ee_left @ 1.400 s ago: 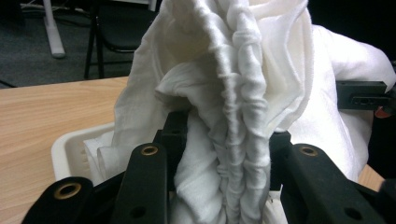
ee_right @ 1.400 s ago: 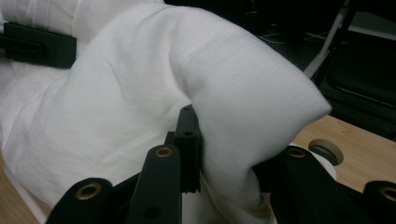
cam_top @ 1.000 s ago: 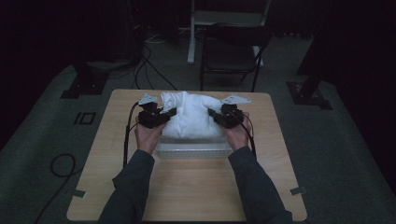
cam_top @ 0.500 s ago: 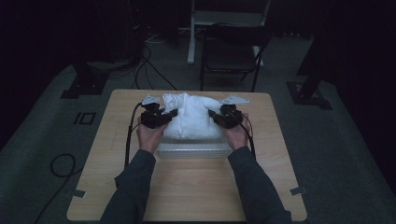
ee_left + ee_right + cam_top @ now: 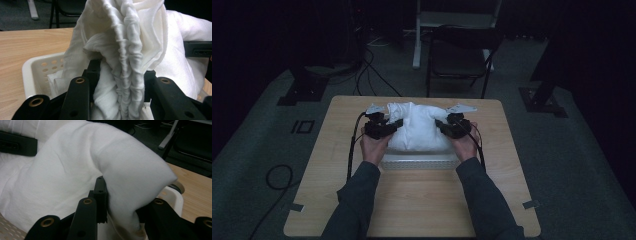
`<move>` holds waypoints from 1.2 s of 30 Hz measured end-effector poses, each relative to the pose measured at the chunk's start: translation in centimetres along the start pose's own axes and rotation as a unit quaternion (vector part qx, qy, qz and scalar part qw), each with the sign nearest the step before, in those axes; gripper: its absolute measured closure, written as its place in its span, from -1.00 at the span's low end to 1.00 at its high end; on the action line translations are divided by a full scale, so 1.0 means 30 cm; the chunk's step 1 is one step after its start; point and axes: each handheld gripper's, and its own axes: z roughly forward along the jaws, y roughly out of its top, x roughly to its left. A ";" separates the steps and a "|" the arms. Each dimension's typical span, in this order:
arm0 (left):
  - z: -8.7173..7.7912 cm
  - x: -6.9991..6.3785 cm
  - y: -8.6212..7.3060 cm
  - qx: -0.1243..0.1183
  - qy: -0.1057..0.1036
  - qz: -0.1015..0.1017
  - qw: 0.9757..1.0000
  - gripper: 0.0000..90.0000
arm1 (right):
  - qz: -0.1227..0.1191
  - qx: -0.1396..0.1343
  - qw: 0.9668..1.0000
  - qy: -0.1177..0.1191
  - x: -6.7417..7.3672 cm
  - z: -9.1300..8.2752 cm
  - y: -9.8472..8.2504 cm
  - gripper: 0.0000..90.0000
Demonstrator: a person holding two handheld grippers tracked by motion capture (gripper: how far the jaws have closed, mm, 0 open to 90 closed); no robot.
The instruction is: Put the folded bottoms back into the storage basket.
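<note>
Both forearms reach forward over the table, hands set apart and level with each other, the left gripper (image 5: 384, 127) and right gripper (image 5: 451, 126) turned inward toward one another, each with jaws clamped on white fabric.

A light wooden rectangular worktop (image 5: 422, 200) carries a white perforated plastic basket (image 5: 417, 161), which sits directly on the wood toward the far middle. In the left gripper view the basket's rounded corner (image 5: 31, 72) lies just left of and behind the jaws, with bare wood stretching away beyond it. In the right gripper view the basket's rim (image 5: 175, 195) shows just right of the jaws, and bare worktop runs on past it to the right. The near half of the worktop, on the person's side of the jaws, is plain wood grain.
</note>
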 end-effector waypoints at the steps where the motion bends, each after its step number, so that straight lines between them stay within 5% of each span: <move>1: 0.001 0.000 -0.001 0.001 0.000 0.001 1.000 0.41 | -0.001 0.002 1.000 0.000 0.000 0.001 -0.003 0.59; 36: 0.033 0.006 -0.070 0.032 0.011 0.000 0.999 0.40 | -0.004 0.031 0.999 0.007 0.016 0.027 -0.073 0.59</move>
